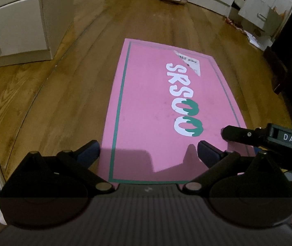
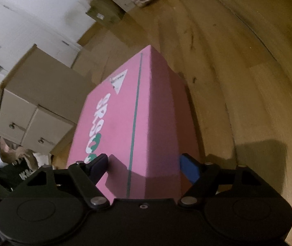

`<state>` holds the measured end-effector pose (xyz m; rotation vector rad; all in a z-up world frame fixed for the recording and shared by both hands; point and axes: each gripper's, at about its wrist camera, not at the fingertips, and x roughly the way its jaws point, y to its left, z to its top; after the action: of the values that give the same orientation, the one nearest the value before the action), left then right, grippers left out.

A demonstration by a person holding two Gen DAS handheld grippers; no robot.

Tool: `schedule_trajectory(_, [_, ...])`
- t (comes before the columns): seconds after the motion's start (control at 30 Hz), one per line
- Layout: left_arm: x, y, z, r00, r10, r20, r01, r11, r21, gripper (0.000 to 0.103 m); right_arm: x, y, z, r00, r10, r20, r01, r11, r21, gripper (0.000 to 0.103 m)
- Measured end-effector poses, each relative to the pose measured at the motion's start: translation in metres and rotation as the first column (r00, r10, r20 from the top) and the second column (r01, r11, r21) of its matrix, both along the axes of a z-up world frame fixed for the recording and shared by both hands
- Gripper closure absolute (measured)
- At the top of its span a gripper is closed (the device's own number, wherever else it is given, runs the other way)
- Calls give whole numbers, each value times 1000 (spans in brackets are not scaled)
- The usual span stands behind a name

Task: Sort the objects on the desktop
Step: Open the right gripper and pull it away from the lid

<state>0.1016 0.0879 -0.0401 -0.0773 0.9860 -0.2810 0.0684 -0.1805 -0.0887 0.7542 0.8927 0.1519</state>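
The pink box [image 1: 162, 110] fills mid-frame on the floor [image 1: 63, 94], its near end hidden. Left gripper [image 1: 148, 150] spread wide above it; right gripper [image 2: 144, 163] straddles its corner (contact unclear).

The left hand-held gripper [image 1: 148, 153] is matt black: two broad round housings at the base, angled linkage arms pinned with silver round-headed pivots, and a ribbed grey-black plate between them. Its fingers [image 1: 207, 153] end in dark navy pads. The right hand-held gripper [image 2: 144, 167] has the same black body, with round discs set in the housings, triangular cut-outs in the outer links, silver pivot pins and a small screw in the middle of the front edge. Its pads [image 2: 189, 169] are blue. From the left camera its side shows a grey label reading "DAS".
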Motion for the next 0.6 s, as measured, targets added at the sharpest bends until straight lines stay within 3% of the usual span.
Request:
schedule_trajectory(0.23, [-6,-3,8,1000,3,-6,-3,1000,10,1,-1,6,10,999,24,-21,-26,995,-99,23])
schedule_trajectory(0.47, [-26,-19,31,999,-27,40,22,994,103,0,-4,21,50,995,102,-14,-102,953,-286,23])
schedule_trajectory(0.6, [-35,-23,34,999,-42,26,39,994,107,0,-5,29,62,991,129,-43,-136,931,-338,23])
